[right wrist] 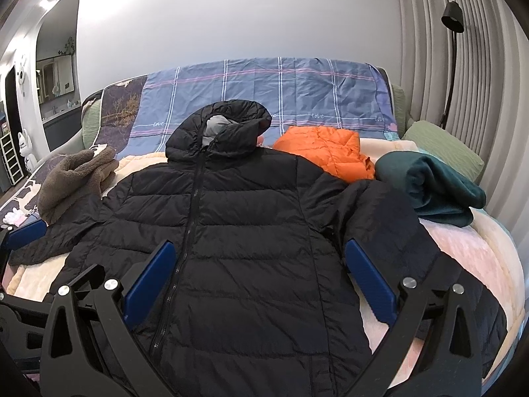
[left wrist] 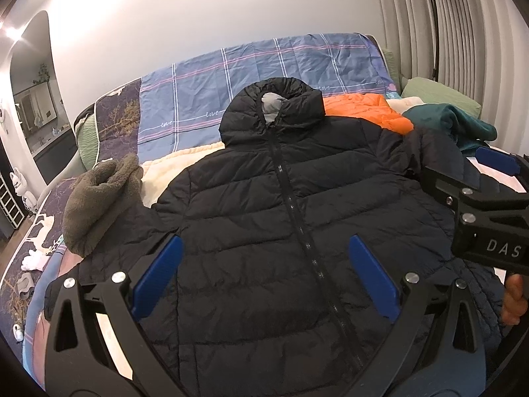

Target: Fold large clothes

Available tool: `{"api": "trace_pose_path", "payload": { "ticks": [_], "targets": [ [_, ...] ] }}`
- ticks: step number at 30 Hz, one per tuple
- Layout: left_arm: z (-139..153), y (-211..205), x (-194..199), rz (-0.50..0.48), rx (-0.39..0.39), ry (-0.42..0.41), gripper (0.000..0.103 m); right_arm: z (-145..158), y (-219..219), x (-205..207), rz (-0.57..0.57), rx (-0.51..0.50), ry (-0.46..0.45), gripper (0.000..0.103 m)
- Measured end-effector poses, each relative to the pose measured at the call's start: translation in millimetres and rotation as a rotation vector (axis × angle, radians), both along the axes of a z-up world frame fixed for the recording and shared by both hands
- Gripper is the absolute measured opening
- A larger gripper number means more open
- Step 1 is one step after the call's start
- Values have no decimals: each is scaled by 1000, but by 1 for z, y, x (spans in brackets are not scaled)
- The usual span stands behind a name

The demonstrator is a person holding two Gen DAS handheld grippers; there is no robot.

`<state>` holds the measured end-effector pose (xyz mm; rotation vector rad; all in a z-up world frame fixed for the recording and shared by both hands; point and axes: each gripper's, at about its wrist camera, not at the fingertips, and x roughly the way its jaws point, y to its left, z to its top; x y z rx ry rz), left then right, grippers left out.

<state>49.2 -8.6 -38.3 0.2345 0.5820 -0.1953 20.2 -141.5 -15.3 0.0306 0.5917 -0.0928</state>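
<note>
Black quilted puffer jacket lies zipped and flat just ahead of my left gripper and right gripper, both spread wide and empty, so I judge every fold, sleeves included, is not yet done.
</note>
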Motion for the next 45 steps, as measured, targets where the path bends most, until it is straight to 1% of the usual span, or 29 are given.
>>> {"api": "trace_pose_path", "payload": {
  "ticks": [4, 5, 8, 12, 16, 17, 20, 21, 22, 23, 24, 25, 26, 28, 29, 30, 31, 32, 33, 34, 35, 36, 38, 39, 40, 41, 42, 43, 45],
  "targets": [
    [6, 2, 21, -46, -17, -13, 101, -1, 2, 10, 8, -12, 4, 102],
    [7, 2, 29, -48, -10, -20, 101, 1, 1, 12, -1, -9, -9, 102],
    [12, 7, 55, -13, 2, -53, 101, 3, 0, 25, -4, -45, -7, 102],
    [17, 15, 85, -9, -21, -49, 101, 4, -2, 42, 1, -87, -14, 102],
    [20, 28, 124, 20, -61, -30, 101, 7, -14, 74, 23, -57, -18, 102],
    [21, 33, 139, 26, -81, -19, 101, 8, -20, 88, 30, -40, -22, 102],
    [27, 41, 184, 26, -105, 11, 97, 13, -42, 138, 66, 50, 8, 102],
    [28, 43, 202, 27, -112, 27, 92, 15, -52, 159, 76, 107, 23, 99],
    [29, 44, 215, 28, -121, 41, 86, 17, -62, 179, 82, 172, 27, 93],
    [30, 45, 236, 27, -144, 72, 83, 17, -71, 196, 88, 223, 32, 77],
    [30, 47, 251, 21, -173, 99, 73, 18, -81, 219, 103, 287, 51, 62],
    [29, 48, 268, 11, -212, 129, 65, 17, -88, 236, 115, 332, 73, 56],
    [28, 49, 289, 2, -260, 162, 63, 16, -95, 257, 121, 381, 97, 50],
    [26, 46, 323, -7, -304, 200, 61, 12, -107, 290, 122, 465, 126, 50],
    [24, 43, 336, -14, -310, 208, 61, 7, -114, 311, 115, 522, 155, 50],
    [22, 40, 348, -20, -313, 214, 65, 1, -120, 328, 103, 571, 184, 50],
    [19, 36, 360, -27, -315, 221, 71, -4, -124, 340, 91, 610, 197, 50],
    [15, 32, 373, -28, -316, 228, 75, -11, -128, 354, 80, 670, 210, 52],
    [12, 30, 383, -30, -327, 230, 82, -16, -129, 366, 77, 706, 224, 59],
    [8, 27, 391, -40, -341, 238, 87, -21, -129, 377, 78, 731, 240, 64],
    [1, 22, 403, -45, -344, 258, 88, -25, -126, 384, 84, 744, 255, 72],
    [-5, 18, 413, -37, -338, 271, 88, -27, -124, 390, 92, 752, 262, 72],
    [-11, 13, 424, -28, -339, 276, 87, -31, -118, 406, 94, 738, 264, 72],
    [-13, 12, 429, -30, -352, 279, 82, -32, -116, 412, 86, 724, 263, 71],
    [-13, 10, 433, -43, -376, 279, 65, -32, -113, 417, 72, 708, 250, 67],
    [-13, 9, 437, -53, -388, 283, 53, -30, -113, 421, 75, 706, 229, 41],
    [-12, 9, 436, -65, -398, 286, 31, -29, -111, 421, 88, 701, 211, 10],
    [-10, 10, 435, -88, -418, 284, 15, -25, -108, 422, 110, 694, 194, 6],
    [1, 8, 421, -134, -419, 240, 12, -9, -104, 409, 186, 697, 123, 3]
  ]
}}
